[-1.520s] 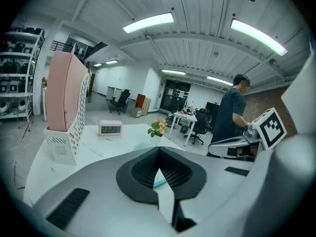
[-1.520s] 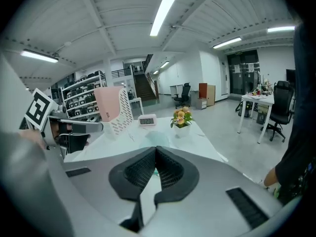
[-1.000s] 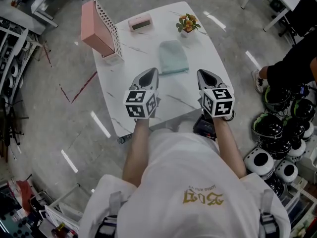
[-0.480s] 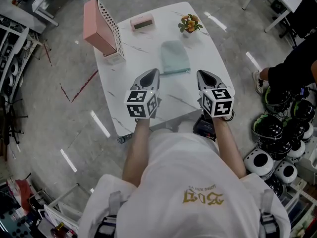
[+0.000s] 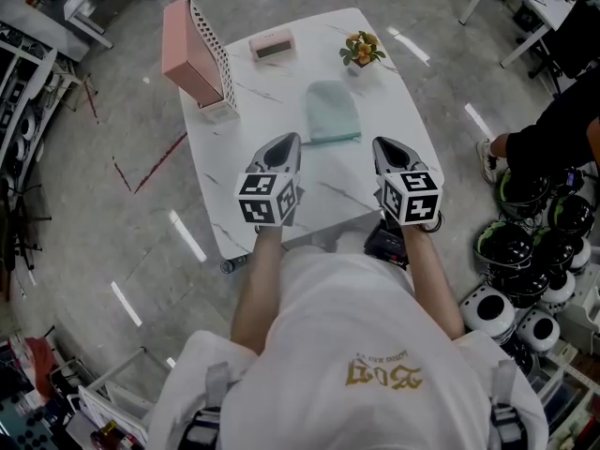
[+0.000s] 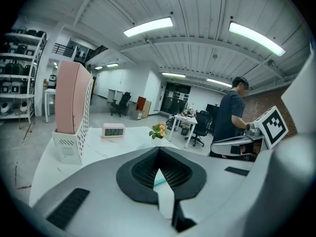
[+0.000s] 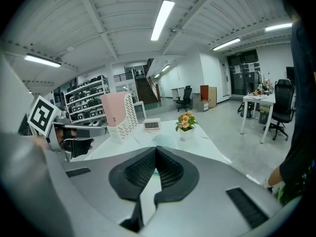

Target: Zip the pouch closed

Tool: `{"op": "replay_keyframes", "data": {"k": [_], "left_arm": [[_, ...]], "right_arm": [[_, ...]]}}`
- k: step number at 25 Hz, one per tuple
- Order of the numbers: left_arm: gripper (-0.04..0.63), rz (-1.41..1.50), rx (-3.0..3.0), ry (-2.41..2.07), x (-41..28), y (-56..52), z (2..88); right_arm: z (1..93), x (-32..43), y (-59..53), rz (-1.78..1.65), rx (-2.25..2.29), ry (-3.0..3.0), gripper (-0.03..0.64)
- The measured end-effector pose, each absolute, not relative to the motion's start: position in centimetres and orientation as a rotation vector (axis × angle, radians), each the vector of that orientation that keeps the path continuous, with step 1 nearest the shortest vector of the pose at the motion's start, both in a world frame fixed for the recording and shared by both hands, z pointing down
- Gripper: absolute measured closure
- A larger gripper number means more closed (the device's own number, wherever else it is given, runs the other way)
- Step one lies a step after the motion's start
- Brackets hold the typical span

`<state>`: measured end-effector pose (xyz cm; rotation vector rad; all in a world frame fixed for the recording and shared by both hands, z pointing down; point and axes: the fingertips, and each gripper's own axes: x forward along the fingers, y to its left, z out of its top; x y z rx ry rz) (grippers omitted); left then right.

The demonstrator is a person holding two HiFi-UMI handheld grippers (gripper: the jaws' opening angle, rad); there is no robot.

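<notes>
Left hand-held gripper and right hand-held gripper closed, empty, near mint pouch; pink clock beyond it, digits illegible.

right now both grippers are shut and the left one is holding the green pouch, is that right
Not quite. Both grippers are shut, but the left gripper holds nothing: the head view shows the green pouch lying on the table, apart from it and from the right gripper.

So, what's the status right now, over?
Left gripper, right gripper: jaws shut, empty, above near edge of table. Pouch flat mid-table, untouched. Clock, flowers, pink rack farther back, not in the way.
</notes>
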<state>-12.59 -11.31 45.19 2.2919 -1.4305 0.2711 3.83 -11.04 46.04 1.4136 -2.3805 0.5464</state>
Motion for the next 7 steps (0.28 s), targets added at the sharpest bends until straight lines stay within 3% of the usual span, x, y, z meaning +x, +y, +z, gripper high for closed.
{"op": "replay_keyframes", "data": {"k": [7], "left_arm": [[0.578,0.271,2.279,-1.441,-13.02,-10.98,45.45]], "right_arm": [[46.39,3.79,-10.65,0.561,1.406,-2.383,0.604]]}}
